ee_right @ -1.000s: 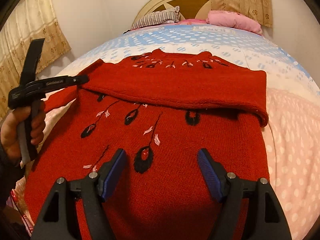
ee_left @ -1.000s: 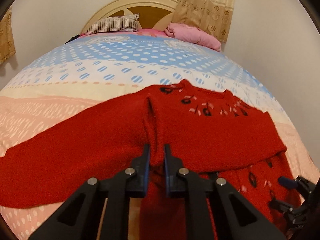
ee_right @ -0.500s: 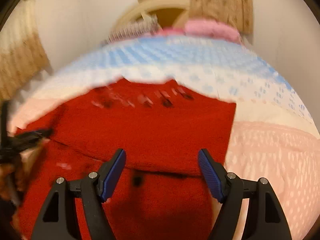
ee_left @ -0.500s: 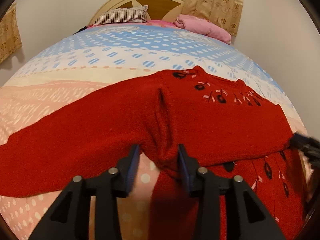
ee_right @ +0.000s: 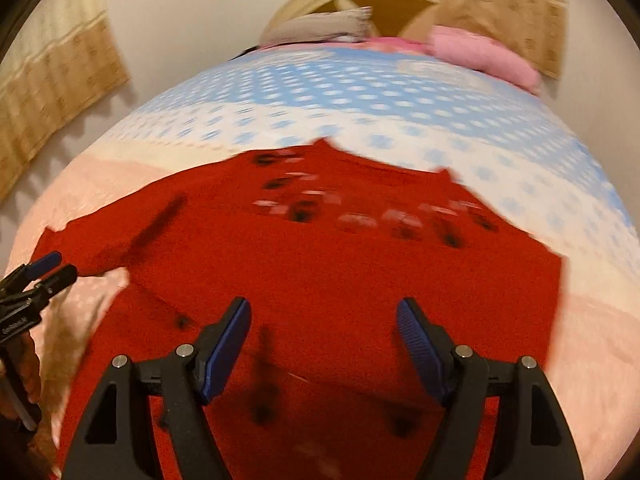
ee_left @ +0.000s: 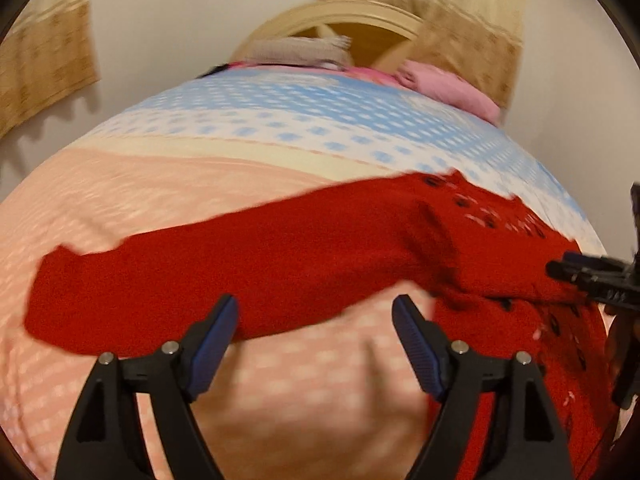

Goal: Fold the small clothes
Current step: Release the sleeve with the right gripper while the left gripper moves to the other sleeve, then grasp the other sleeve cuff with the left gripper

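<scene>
A red knitted sweater [ee_left: 280,264] with black and white motifs lies flat on the bed. Its one sleeve [ee_left: 140,284] stretches out to the left. The other sleeve lies folded across the chest [ee_right: 360,280]. My left gripper [ee_left: 316,314] hangs just short of the stretched sleeve, its jaws opening, nothing between them. It also shows at the left edge of the right wrist view [ee_right: 40,270], held by a hand. My right gripper [ee_right: 324,314] stands open above the sweater's body, holding nothing. It appears at the right edge of the left wrist view [ee_left: 588,278]. Both views are blurred.
The bed sheet [ee_left: 192,200] is dotted, pink near me and blue further off. A striped pillow [ee_left: 296,46] and a pink bundle [ee_left: 448,88] lie by the wooden headboard [ee_left: 360,12]. Curtains [ee_right: 52,92] hang on the walls at left and behind.
My left gripper let go of the sweater at the armpit fold, opened wide and swung left along the sleeve. My right gripper moved up over the body toward the folded sleeve, still open.
</scene>
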Demonstrator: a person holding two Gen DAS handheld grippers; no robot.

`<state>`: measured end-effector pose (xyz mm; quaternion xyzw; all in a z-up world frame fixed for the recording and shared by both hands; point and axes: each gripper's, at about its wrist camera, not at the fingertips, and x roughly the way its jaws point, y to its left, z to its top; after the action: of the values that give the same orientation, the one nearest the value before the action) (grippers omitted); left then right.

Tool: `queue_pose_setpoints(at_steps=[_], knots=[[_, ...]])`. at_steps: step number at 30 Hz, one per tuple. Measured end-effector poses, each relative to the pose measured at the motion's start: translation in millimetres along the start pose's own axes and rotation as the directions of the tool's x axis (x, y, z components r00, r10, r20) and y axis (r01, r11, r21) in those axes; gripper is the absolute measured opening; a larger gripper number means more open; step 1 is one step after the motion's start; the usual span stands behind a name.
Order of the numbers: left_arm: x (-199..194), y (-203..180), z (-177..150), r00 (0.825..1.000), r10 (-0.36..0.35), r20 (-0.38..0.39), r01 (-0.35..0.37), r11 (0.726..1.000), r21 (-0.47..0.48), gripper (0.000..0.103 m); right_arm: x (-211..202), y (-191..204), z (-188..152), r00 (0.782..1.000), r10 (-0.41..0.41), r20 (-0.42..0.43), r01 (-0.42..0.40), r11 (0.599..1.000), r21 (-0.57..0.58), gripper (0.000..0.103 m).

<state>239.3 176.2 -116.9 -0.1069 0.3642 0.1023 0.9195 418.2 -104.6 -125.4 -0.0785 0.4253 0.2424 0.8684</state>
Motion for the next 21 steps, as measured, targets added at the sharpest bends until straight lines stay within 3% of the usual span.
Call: queue_pose_setpoints(at_steps=[6,9,12,15,19,21], knots=[[-12,91,-10,0.987,0.156,-0.02,-0.158,0.98,-0.119,0.082,41,63,-4,0.992,0.101,-0.074,-0.108,0.989,-0.098,0.076],[-19,127,-20,0.979,0.2,-0.036,-0.203,0.961,-0.188,0.082,45,84,-21,1.0,0.015,-0.013,-0.017,0.981,-0.192,0.08],[-28,163,-32,0.975,0.218,-0.051,-0.224,0.933,-0.281,0.081,45,77,-23,0.999,0.044,-0.009,-0.045,0.987,-0.155,0.082],[-37,187,-43,0.983,0.179,-0.046,-0.183,0.904,-0.386,0.073,45,76,-25,0.999,0.049,-0.001,-0.048,0.987,-0.152,0.083],[-37,204,-56,0.999,0.04,-0.037,-0.054,0.842,-0.536,0.058,45,81,-26,1.0,0.023,0.009,-0.022,0.986,-0.164,0.084],[-35,203,-59,1.0,-0.016,-0.017,0.003,0.815,-0.579,0.058,45,77,-24,1.0,0.023,0.01,-0.021,0.987,-0.161,0.085]])
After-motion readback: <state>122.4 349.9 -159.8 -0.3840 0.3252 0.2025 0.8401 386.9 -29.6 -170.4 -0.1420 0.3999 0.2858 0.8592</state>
